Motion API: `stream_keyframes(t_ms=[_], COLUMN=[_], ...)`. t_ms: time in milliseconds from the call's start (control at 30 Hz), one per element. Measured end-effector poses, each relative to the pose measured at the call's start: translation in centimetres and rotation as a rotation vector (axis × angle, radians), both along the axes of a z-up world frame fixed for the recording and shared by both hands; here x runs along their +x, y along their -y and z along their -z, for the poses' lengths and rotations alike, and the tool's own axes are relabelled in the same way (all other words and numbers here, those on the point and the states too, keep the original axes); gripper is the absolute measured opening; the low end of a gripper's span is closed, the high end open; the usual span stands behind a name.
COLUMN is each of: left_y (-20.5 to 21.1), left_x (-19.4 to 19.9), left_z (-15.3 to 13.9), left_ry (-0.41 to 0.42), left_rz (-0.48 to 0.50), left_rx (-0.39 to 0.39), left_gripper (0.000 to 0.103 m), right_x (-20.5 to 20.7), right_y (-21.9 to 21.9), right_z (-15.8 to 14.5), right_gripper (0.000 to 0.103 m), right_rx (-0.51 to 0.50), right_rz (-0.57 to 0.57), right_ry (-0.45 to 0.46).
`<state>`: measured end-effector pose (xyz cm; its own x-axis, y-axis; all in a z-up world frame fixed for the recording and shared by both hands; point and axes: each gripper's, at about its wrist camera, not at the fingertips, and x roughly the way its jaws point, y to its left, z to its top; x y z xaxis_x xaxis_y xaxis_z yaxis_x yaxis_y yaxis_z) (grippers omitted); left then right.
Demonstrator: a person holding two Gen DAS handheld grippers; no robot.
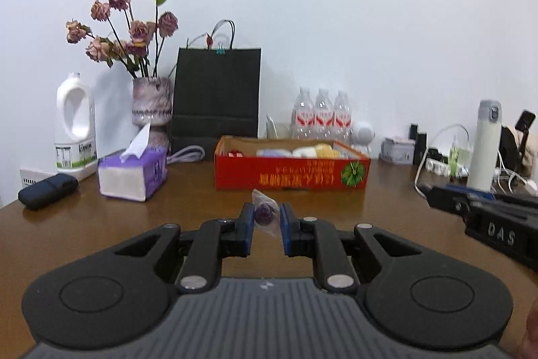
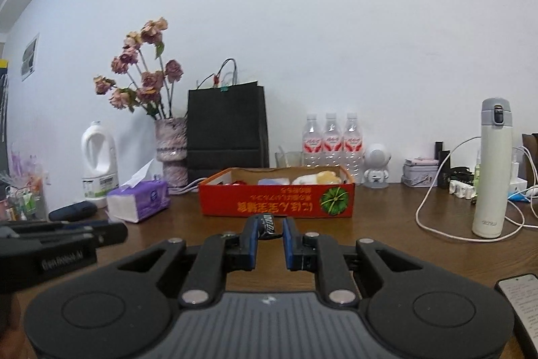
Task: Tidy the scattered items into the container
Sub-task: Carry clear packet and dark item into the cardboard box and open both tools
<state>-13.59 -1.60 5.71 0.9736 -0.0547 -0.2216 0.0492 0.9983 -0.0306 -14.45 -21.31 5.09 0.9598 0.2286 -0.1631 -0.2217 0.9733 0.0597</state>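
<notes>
Before the red cardboard box point(image 1: 292, 171), left gripper point(image 1: 265, 216) clamps crinkly purple packet point(image 1: 264, 213); right gripper point(image 2: 269, 229) clamps dark sachet point(image 2: 268, 226)

It looked like a home: a wooden worktop point(image 2: 386, 211) against a white wall held dried roses point(image 2: 144, 73), a tissue pack point(image 2: 139, 199) and detergent point(image 2: 99, 157).

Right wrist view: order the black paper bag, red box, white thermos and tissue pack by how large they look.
1. Red box and black paper bag: too alike to rank.
2. White thermos, though it stands nearer the camera.
3. Tissue pack.
</notes>
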Motion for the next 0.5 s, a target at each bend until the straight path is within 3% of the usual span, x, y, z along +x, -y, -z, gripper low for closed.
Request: stream_keyframes(t_ms=[200, 500], left_y=[0.9, 1.3], left_x=[6.1, 21.3], left_z=[-2.4, -5.7], left_ry=[0.029, 0.044], left_rz=[0.037, -0.009], left_rx=[0.002, 0.020], left_gripper=[0.017, 0.017], right_x=[4.3, 19.5], right_y=[0.5, 0.4], right_z=[-1.3, -5.8], right_gripper=[0.014, 0.014], right_rx=[0.016, 0.071], right_rz=[-0.008, 0.000], right_ry=[-0.004, 0.037])
